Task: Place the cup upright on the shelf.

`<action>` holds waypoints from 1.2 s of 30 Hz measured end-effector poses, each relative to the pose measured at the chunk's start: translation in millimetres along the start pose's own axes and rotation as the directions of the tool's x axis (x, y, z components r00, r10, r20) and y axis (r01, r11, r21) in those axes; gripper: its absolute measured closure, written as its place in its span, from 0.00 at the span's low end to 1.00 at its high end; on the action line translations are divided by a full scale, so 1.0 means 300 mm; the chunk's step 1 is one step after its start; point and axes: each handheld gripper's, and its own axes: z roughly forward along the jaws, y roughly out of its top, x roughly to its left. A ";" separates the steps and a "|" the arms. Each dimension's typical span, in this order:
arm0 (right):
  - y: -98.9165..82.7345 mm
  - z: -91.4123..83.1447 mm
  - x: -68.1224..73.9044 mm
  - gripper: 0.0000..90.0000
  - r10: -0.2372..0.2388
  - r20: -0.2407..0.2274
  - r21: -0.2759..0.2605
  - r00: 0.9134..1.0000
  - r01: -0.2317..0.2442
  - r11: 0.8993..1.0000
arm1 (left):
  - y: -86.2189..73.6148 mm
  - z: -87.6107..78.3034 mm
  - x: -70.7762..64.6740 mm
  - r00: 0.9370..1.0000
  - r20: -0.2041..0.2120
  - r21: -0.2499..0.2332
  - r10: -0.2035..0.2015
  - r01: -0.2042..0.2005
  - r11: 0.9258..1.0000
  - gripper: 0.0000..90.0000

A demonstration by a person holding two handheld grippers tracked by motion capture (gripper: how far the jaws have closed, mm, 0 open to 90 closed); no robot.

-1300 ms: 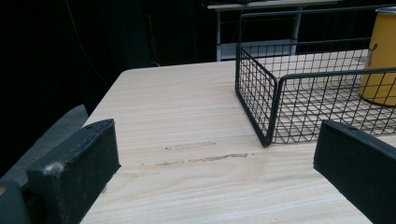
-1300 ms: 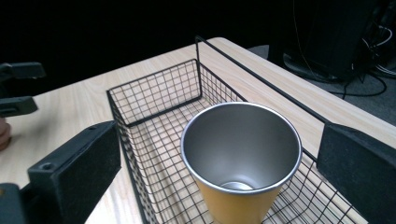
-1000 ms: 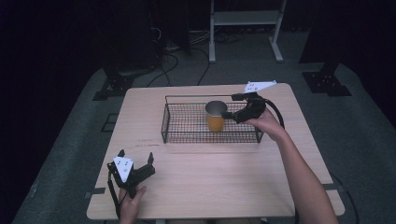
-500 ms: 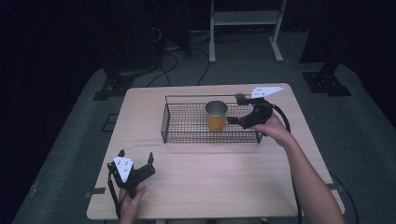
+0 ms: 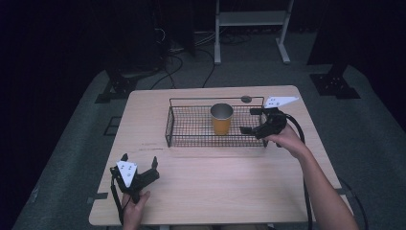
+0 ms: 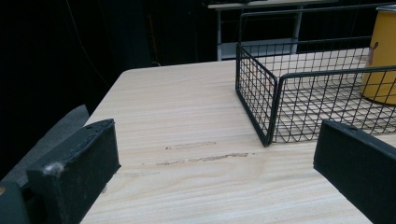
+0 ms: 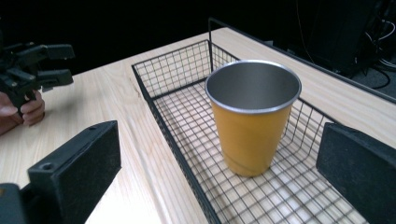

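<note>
Orange cup (image 5: 221, 119) is seen upright inside black wire basket (image 5: 191, 142), near its middle, on wooden desk (image 5: 215, 187); metal interior is seen in right gripper view (image 7: 252, 86). Right gripper (image 5: 253, 120) is held at basket's right end, fingers spread wide, nothing grasped, cup well apart from both. Left gripper (image 5: 139, 161) is held by hand (image 5: 134, 210) over desk's near left corner, fingers released, apart from basket. Basket corner and cup edge (image 6: 383, 51) are shown in left gripper view.
</note>
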 end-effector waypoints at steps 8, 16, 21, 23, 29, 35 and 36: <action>-0.038 -0.021 0.008 0.00 0.005 -0.001 0.011 1.000 -0.005 1.000 | 0.000 0.000 -0.001 1.000 -0.001 -0.001 0.001 -0.001 1.000 0.00; -0.067 -0.046 0.019 0.00 0.012 -0.003 0.005 1.000 -0.012 1.000 | 0.000 0.000 0.000 1.000 0.000 -0.001 0.000 0.000 1.000 0.00; -0.090 -0.061 0.022 0.00 0.018 -0.007 0.012 1.000 -0.018 1.000 | 0.000 0.000 -0.001 1.000 0.000 -0.001 0.001 -0.001 1.000 0.00; -0.096 -0.069 0.024 0.00 0.015 -0.001 0.004 1.000 -0.015 1.000 | 0.000 0.000 -0.001 1.000 0.000 -0.001 0.001 -0.001 1.000 0.00; -0.116 -0.089 0.029 0.00 0.020 0.001 0.000 1.000 -0.020 1.000 | 0.000 -0.001 0.000 1.000 0.001 0.000 0.000 0.000 1.000 0.00; -0.142 -0.099 0.039 0.00 0.026 -0.003 0.005 1.000 -0.026 1.000 | 0.000 -0.001 0.001 1.000 0.000 0.001 -0.002 0.002 1.000 0.00; -0.148 -0.101 0.041 0.00 0.028 -0.004 0.006 1.000 -0.028 1.000 | 0.000 -0.001 0.001 1.000 0.000 0.001 -0.003 0.003 1.000 0.00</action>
